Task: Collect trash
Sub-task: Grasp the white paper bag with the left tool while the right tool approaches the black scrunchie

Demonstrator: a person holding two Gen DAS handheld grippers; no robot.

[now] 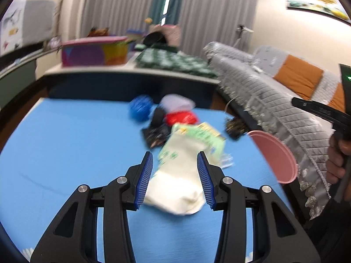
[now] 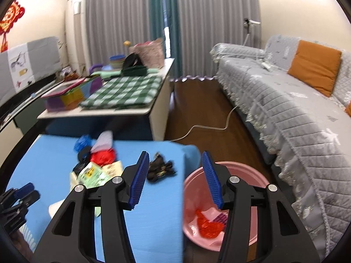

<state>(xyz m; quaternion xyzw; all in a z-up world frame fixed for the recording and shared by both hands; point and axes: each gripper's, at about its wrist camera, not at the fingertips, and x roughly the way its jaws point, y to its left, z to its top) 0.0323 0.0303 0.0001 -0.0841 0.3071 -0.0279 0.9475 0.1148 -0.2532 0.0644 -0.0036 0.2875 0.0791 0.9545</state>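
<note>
A pile of trash lies on the blue table [image 1: 65, 144]: a cream sock [image 1: 182, 175], a green wrapper [image 1: 204, 135], a red wrapper [image 1: 179, 118], dark wrappers [image 1: 156, 134], a blue ball [image 1: 140, 107] and a dark crumpled wrapper [image 2: 161, 167]. My left gripper [image 1: 174, 160] is open, its pads either side of the sock, above it. My right gripper [image 2: 175, 161] is open and empty, over the table's right edge and the pink basin [image 2: 193, 188]. The basin holds a red wrapper [image 2: 208, 225] and a purple piece [image 2: 220, 218].
The basin stands on the floor between the table and a grey covered sofa [image 2: 296, 114] with orange cushions. A white cable [image 2: 208, 128] runs across the wooden floor. A white table [image 2: 122, 109] behind holds a green checked cloth and colourful boxes.
</note>
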